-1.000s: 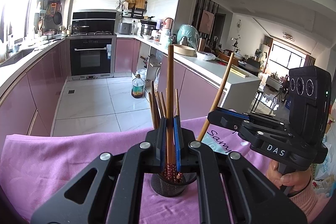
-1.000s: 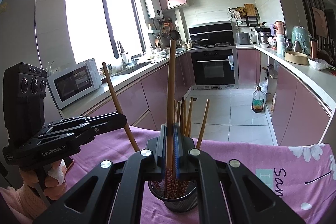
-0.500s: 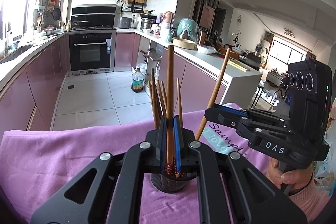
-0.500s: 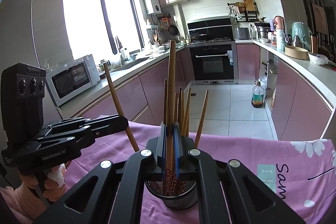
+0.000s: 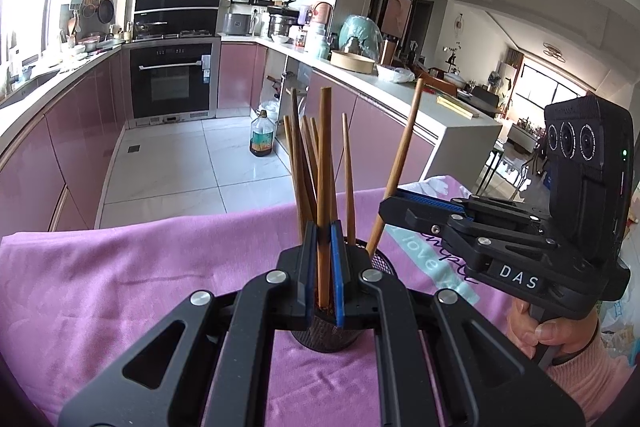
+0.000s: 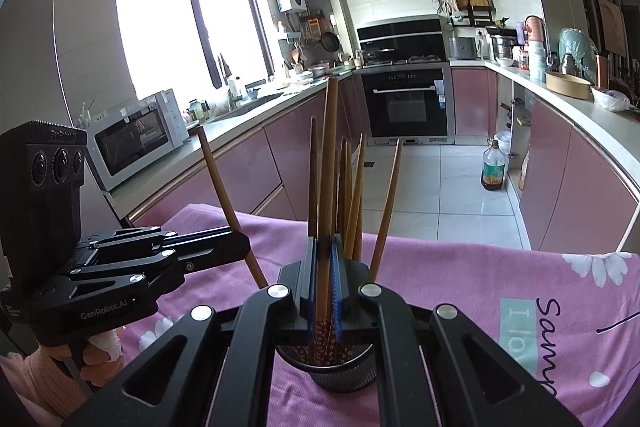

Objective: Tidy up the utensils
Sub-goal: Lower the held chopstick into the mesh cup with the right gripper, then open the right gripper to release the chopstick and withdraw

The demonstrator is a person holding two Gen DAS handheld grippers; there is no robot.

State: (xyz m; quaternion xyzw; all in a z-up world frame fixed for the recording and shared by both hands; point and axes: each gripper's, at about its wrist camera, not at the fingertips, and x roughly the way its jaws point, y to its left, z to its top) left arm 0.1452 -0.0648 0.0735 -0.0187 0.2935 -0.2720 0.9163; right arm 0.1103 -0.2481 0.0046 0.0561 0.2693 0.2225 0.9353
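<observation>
Over the mesh holder (image 6: pixel 346 371), one chopstick (image 5: pixel 324 187) is clamped in each gripper (image 5: pixel 320 267), left and right (image 6: pixel 324 283), mid-insertion; release is judged next.

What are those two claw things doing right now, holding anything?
Left gripper: jaws closed on a chopstick, its tip in the mesh cup.
Right gripper: jaws closed on another chopstick over the same cup.

right gripper (image 5: pixel 394 205): "DAS" | left gripper (image 6: pixel 236 247): "GenRobot.AI" | pink cloth (image 6: pixel 520 279): "I lov…", "Sam…" cut off
</observation>
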